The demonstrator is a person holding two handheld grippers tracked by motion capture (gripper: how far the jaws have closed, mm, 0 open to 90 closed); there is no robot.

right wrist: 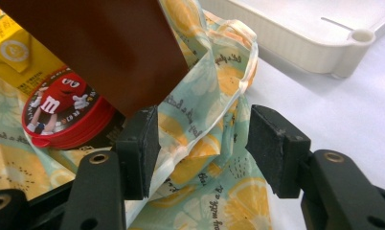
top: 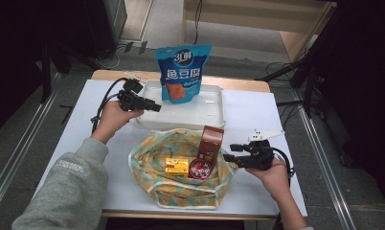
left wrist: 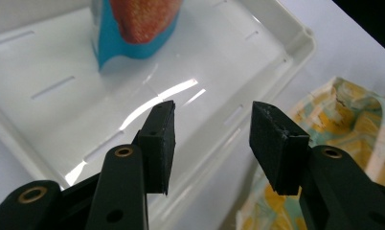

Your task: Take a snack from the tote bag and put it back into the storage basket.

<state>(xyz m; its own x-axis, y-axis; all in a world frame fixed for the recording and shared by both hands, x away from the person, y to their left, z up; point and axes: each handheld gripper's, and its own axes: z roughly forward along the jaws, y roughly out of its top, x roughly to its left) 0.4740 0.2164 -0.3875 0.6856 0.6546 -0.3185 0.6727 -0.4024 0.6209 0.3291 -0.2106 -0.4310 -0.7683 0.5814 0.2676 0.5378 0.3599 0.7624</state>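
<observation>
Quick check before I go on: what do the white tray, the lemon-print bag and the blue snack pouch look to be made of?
White rectangular tray: looks like hard moulded plastic, glossy, since light streaks reflect off its floor. Lemon-print bag: soft woven-looking fabric, matt, judging by its limp folds. Blue snack pouch: probably thin plastic film, shiny; it stands upright in the tray.
</observation>
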